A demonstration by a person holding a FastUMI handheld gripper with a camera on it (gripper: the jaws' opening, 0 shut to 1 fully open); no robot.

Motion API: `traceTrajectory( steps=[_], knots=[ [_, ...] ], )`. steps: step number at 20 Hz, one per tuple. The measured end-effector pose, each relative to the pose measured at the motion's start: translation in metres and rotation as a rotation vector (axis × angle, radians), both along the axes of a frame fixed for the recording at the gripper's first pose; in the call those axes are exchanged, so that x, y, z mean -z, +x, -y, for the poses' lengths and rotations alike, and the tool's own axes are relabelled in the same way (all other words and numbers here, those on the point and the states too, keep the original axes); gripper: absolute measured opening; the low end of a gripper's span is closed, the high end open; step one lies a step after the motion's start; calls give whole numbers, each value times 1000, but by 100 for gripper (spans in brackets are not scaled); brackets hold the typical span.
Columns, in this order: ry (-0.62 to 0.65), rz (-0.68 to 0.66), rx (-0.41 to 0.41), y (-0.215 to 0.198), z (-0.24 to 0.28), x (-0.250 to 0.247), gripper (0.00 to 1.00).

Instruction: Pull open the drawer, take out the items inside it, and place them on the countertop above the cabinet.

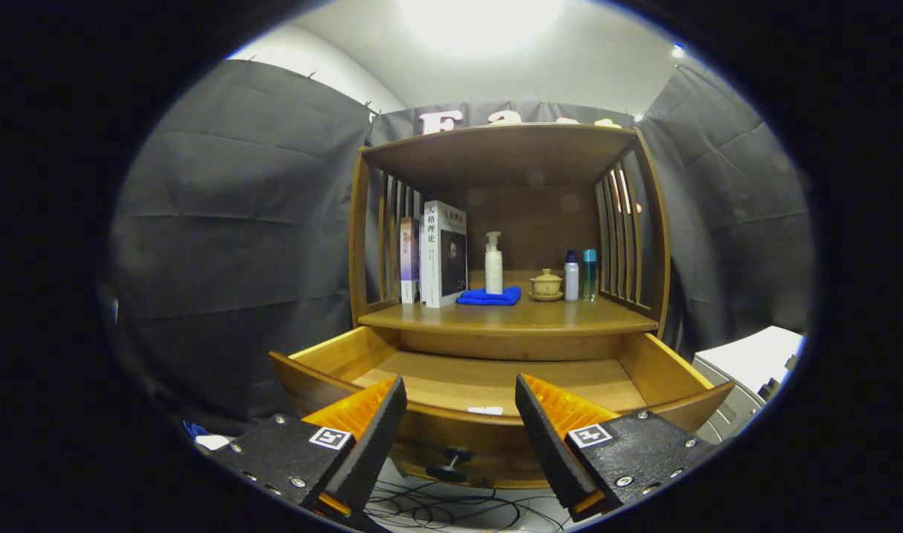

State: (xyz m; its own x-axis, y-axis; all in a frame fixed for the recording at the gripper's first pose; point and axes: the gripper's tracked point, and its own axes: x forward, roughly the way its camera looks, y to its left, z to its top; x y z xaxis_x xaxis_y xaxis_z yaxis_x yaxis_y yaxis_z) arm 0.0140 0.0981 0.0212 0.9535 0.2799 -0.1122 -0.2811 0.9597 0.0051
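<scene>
The gripper (460, 414) is spread wide, holding nothing, its fingers flanking the front wall of the drawer (496, 437) just ahead. The drawer stands pulled out of the cabinet (366, 222), its knob (451, 460) low between the fingers (a small white item (485, 410) lies by the drawer's front edge). On the countertop (570, 317) beyond sit books (442, 255), pump bottle (494, 264), blue cloth (488, 297), lidded cup (546, 284) and two small bottles (579, 275) toward its right edge.

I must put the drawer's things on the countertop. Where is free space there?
Bare wood runs along the countertop front edge, ahead of the blue cloth. The back row is crowded: books, pump bottle, lidded cup, two bottles. The open gripper hovers before the open drawer.
</scene>
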Motion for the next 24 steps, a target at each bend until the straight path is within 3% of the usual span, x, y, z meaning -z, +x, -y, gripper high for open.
traceTrajectory(
  steps=[9, 17, 24],
  knots=[
    [42, -353, -17, 68, -4, 28, 92],
    [-111, -574, -28, 124, -1, 79, 92],
    [-289, -803, -67, 120, 7, 136, 92]
  ],
)
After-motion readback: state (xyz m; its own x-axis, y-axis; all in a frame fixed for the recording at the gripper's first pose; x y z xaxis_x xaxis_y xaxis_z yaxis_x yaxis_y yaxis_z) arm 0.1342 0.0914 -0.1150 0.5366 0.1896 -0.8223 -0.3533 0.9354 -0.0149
